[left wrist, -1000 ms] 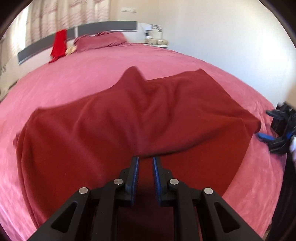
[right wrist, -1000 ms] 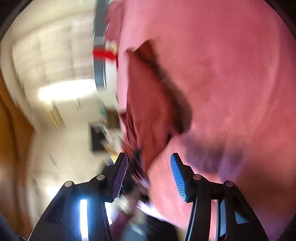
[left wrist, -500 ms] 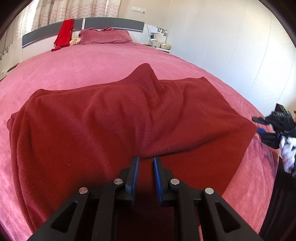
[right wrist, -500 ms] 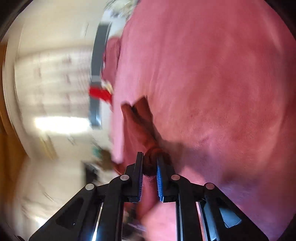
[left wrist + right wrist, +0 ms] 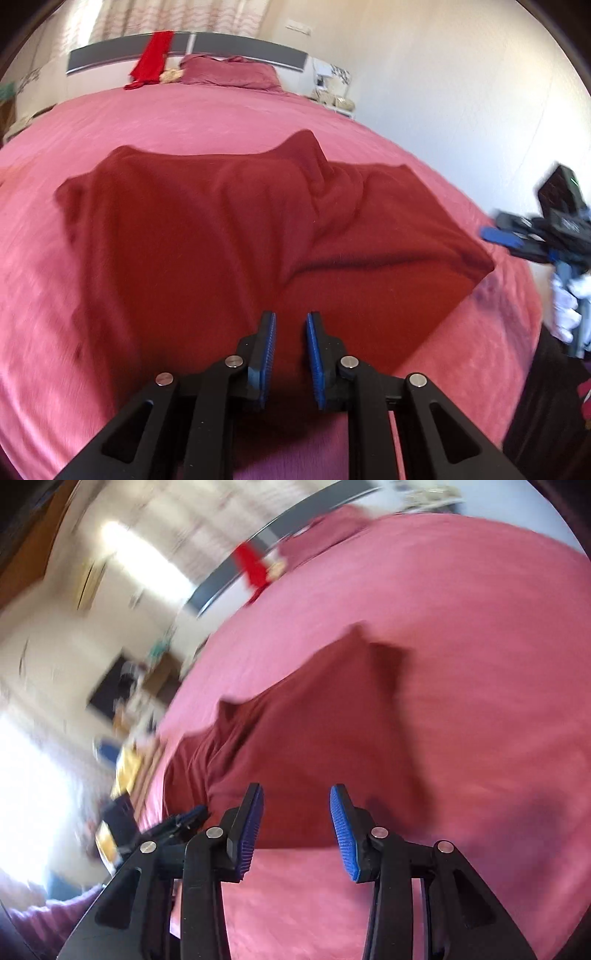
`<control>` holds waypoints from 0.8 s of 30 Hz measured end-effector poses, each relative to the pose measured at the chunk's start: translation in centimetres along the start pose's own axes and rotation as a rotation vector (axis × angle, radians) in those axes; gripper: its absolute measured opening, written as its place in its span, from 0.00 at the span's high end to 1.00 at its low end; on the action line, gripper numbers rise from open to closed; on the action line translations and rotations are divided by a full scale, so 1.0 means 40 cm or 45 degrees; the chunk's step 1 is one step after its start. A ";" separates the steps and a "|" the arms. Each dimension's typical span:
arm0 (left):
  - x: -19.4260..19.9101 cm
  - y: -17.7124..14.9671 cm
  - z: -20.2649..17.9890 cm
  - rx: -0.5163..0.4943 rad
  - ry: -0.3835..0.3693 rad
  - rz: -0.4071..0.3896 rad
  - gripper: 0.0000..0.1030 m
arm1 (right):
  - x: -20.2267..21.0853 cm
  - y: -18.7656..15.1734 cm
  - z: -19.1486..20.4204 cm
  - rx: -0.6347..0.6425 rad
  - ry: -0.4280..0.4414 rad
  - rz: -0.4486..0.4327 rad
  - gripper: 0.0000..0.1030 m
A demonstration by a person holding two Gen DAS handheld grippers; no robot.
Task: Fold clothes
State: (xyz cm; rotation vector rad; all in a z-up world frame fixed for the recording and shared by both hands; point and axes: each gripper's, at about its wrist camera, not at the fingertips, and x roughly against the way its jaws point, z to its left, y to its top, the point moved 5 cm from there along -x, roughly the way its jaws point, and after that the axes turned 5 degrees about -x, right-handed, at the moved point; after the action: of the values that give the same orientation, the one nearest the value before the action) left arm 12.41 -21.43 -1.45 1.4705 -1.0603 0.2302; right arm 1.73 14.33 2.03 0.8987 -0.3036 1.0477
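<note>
Two grippers over my dark red garment [image 5: 258, 229] on the bed [image 5: 184, 114]: left [image 5: 290, 354] pinching its near hem, right [image 5: 295, 823] agape at three o'clock; tug unevenly and folds skew.

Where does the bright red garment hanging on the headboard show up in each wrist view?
Left wrist: the bright red garment hangs at the top left, draped over the grey headboard.
Right wrist: it shows blurred, top centre, tilted with the picture.
Shared landmark: the dark red cloth spread on the pink bed in both views.
</note>
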 end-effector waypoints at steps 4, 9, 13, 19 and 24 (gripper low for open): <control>0.050 -0.039 0.049 0.140 0.020 -0.084 0.84 | -0.137 0.072 0.122 0.181 0.027 0.106 0.61; 0.113 -0.088 0.111 0.315 0.045 -0.188 0.84 | -0.357 0.129 0.227 0.358 0.088 0.280 0.61; 0.164 -0.128 0.161 0.455 0.066 -0.272 0.84 | -0.491 0.210 0.129 0.189 -0.190 0.266 0.83; 0.229 -0.204 0.232 0.648 0.083 -0.341 0.84 | -0.400 0.209 0.215 0.105 -0.109 -0.006 0.74; 0.253 -0.191 0.214 0.572 0.101 -0.368 0.83 | -0.540 0.083 0.412 0.401 -0.086 0.178 0.74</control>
State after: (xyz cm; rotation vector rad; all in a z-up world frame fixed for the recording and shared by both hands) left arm 19.73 -34.84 -1.73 1.9798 -0.7462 0.3311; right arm -8.78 -10.92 0.73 1.2111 -0.2643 1.2170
